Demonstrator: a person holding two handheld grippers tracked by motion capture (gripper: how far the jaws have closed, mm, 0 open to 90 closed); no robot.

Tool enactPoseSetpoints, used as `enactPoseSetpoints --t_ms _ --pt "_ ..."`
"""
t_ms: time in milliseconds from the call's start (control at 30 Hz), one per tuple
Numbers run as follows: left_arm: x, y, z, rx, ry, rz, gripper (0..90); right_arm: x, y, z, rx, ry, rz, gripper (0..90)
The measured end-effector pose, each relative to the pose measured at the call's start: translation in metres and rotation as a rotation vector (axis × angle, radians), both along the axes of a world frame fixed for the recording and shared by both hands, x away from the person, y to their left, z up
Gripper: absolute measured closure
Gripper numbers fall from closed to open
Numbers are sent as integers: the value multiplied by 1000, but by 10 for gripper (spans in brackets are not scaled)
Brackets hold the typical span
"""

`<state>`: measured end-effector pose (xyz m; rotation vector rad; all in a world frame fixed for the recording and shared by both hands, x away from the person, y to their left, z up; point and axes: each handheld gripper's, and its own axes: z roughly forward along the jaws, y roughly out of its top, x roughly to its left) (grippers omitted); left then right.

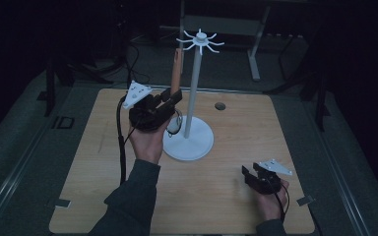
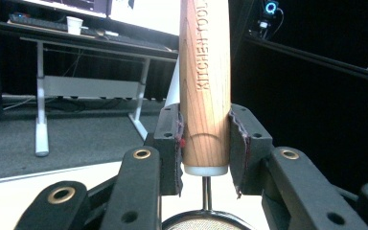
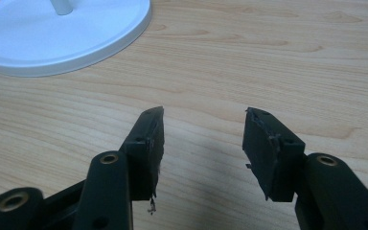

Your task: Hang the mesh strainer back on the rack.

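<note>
Right tool (image 1: 250, 173) sits low at near edge of desk (image 1: 226, 196), jaws apart w/ nothing btwn, prob just parked. Farther in, left tool (image 1: 170, 101) clamps wooden strainer handle (image 1: 176, 69) upright beside white hook stand (image 1: 193, 98), mesh end down, likely so handle top can reach the hooks (image 1: 200, 40).

Only readable bit was "KITCHEN TOOL", stamped lengthwise into the round light-wood utensil handle (image 2: 204, 81); the lettering ran up past the frame's top edge, so the rest was cut off.
</note>
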<state>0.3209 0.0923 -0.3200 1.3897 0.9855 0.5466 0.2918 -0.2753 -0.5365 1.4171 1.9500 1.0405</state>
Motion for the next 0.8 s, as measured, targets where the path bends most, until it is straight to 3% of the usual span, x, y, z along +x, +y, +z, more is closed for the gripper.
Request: enactPoseSetpoints --t_ms 633,800 --pt "10 -5 8 20 -2 -6 685 0 0 0 -1 -3 0 489" --pt "15 -7 8 26 13 -9 685 0 0 0 0 -2 -1 489"
